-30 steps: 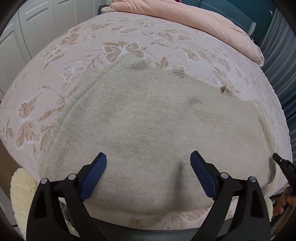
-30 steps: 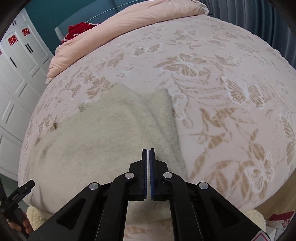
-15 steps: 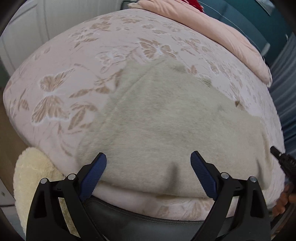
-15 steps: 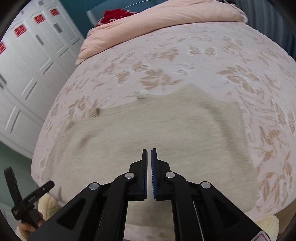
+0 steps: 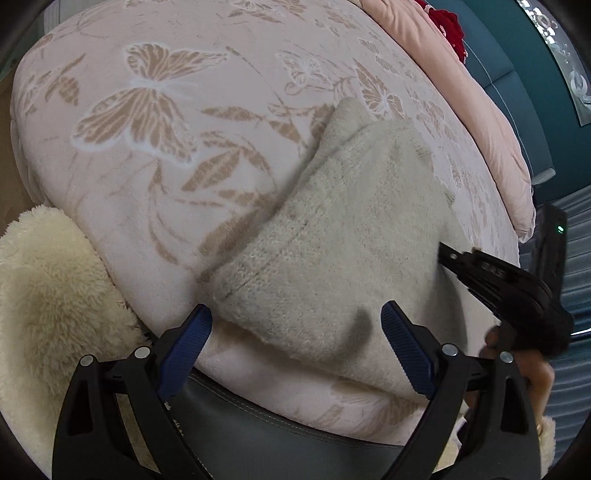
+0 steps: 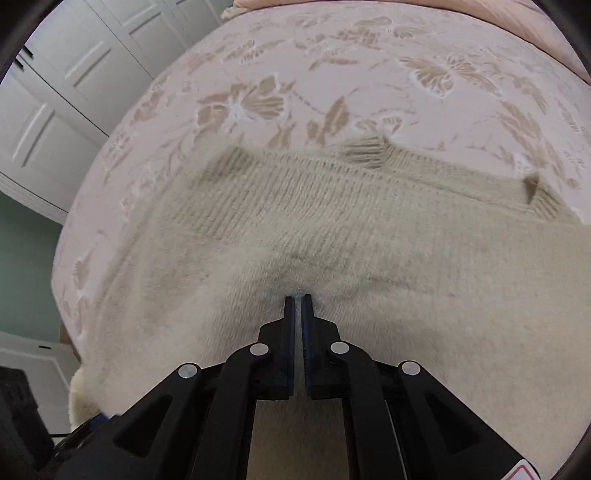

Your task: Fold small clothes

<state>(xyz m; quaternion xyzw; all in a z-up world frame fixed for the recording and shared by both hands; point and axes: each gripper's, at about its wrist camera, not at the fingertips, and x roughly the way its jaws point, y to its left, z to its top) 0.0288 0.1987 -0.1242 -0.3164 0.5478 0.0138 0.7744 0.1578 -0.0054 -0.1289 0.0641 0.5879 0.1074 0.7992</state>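
Observation:
A beige knitted sweater (image 5: 354, 236) lies on the pink butterfly-print bed (image 5: 155, 110). My left gripper (image 5: 295, 343) is open, its blue pads either side of the sweater's near corner at the bed edge, holding nothing. My right gripper (image 6: 298, 301) is shut, its tips pressed into the sweater (image 6: 332, 236), with a pucker of knit around them; it also shows at the right of the left wrist view (image 5: 495, 280). The ribbed hem (image 6: 369, 155) lies at the far side.
A cream fluffy rug (image 5: 48, 295) lies on the floor left of the bed. A pink duvet (image 5: 461, 92) and a red item (image 5: 448, 27) lie at the far end. White wardrobe doors (image 6: 74, 92) stand to the left.
Both grippers have swung left and closer to the sweater. The right gripper's shut tips have come down onto the knit. The left gripper now looks at the sweater's left corner.

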